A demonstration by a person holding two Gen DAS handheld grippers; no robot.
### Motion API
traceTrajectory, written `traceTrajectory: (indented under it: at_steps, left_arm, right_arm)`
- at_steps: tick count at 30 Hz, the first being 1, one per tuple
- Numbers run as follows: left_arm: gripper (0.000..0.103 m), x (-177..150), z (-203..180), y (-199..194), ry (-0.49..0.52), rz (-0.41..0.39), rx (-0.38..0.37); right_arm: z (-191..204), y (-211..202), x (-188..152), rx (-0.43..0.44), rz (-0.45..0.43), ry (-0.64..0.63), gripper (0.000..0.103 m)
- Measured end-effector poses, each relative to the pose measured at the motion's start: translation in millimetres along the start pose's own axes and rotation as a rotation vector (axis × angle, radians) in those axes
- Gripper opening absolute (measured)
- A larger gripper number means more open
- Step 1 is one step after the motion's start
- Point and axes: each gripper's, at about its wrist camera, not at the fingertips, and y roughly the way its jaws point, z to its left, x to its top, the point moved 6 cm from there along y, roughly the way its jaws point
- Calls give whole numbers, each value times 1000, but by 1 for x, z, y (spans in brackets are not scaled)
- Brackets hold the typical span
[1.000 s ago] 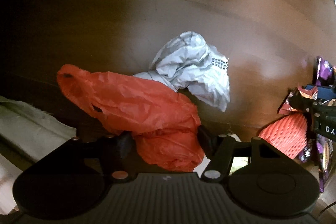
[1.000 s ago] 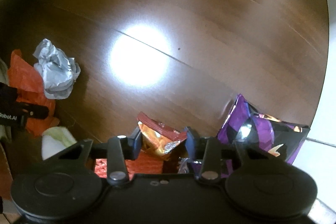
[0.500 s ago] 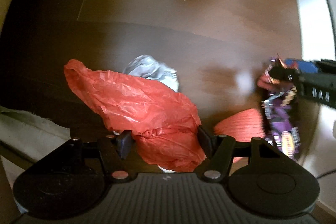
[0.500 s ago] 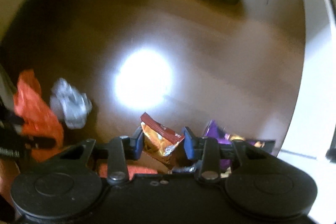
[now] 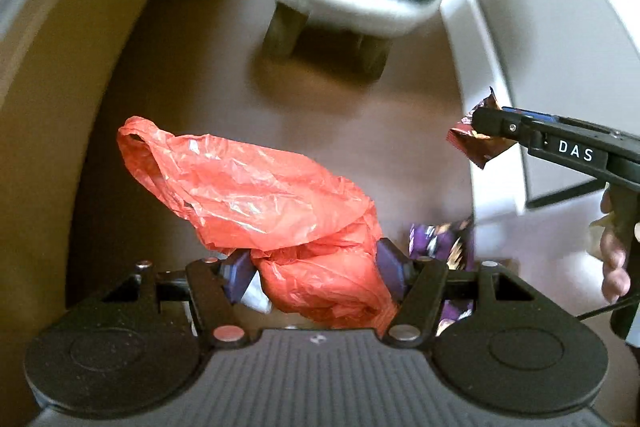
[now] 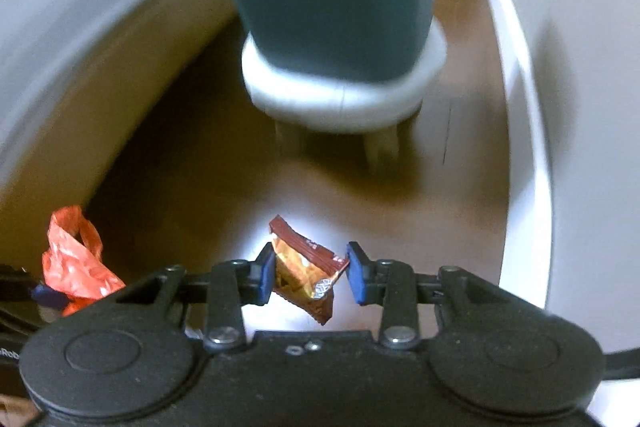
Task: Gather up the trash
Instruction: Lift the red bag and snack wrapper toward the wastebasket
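Observation:
A crumpled red plastic bag [image 5: 256,195] hangs between the blue pads of my left gripper [image 5: 314,273], which is shut on its lower bunch. In the right wrist view the same bag [image 6: 72,263] shows at the far left. My right gripper [image 6: 310,275] is shut on a brown and orange snack wrapper [image 6: 304,271], held well above the floor. From the left wrist view the right gripper [image 5: 486,125] comes in from the right with the wrapper [image 5: 476,143] at its tip. A purple chip bag [image 5: 436,243] lies on the floor below.
A teal body on a white base [image 6: 344,99] with short legs stands ahead on the brown wooden floor [image 6: 200,163]. A white wall [image 6: 568,107] runs along the right. A pale curved edge [image 6: 80,47] fills the left. A person's hand [image 5: 614,267] holds the right gripper's handle.
Both grippers have risen from the floor with the red bag and the wrapper. The grey crumpled paper dropped out of sight, and the teal body on its white base came into view.

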Motion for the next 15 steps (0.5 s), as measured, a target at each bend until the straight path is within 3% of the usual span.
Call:
traceTrajectory:
  at_steps: [15]
  left_arm:
    - [64, 117, -40, -116, 45, -358, -75]
  right_arm:
    - [4, -112, 98, -37, -359, -21, 35]
